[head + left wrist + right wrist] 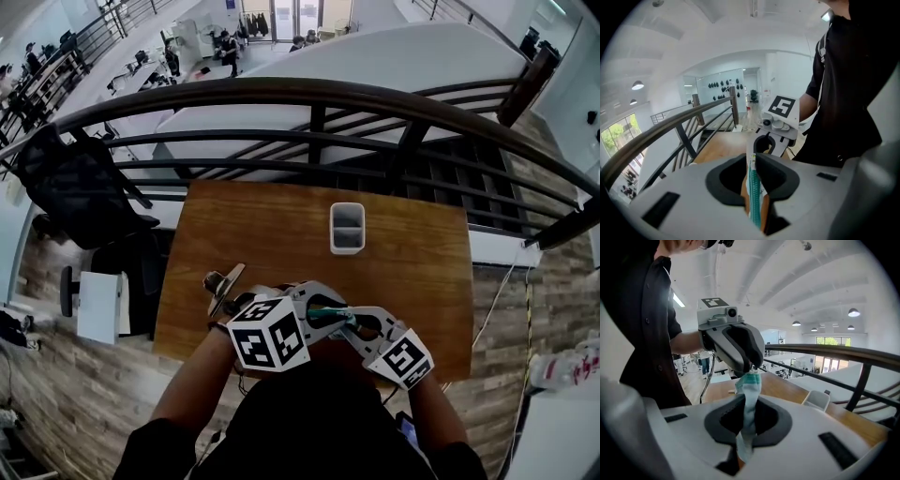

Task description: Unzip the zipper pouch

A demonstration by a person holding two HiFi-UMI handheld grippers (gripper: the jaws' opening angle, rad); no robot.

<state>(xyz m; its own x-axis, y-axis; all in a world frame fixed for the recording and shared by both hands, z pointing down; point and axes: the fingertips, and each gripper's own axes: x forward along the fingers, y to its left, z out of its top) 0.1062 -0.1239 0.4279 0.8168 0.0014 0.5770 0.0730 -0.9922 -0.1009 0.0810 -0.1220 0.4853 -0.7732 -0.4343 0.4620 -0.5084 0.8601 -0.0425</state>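
A teal zipper pouch (335, 320) hangs in the air between my two grippers, just above the wooden table's (281, 234) near edge. My left gripper (319, 314) is shut on it; in the left gripper view the teal zipper band (753, 197) runs edge-on between the black pads (780, 180). My right gripper (354, 326) faces it from the other side and is shut on the pouch's pale fabric (749, 394). The two gripper noses nearly touch. Each view shows the opposite gripper close ahead: the right gripper (761, 143) and the left gripper (747, 371). The zipper's slider is hidden.
A white two-compartment holder (347, 228) stands at the table's far middle, also seen as the white holder (816, 399). A small brown-and-metal object (225, 286) lies at the near left edge. A dark metal railing (309, 94) runs behind the table; a black chair (75, 187) sits left.
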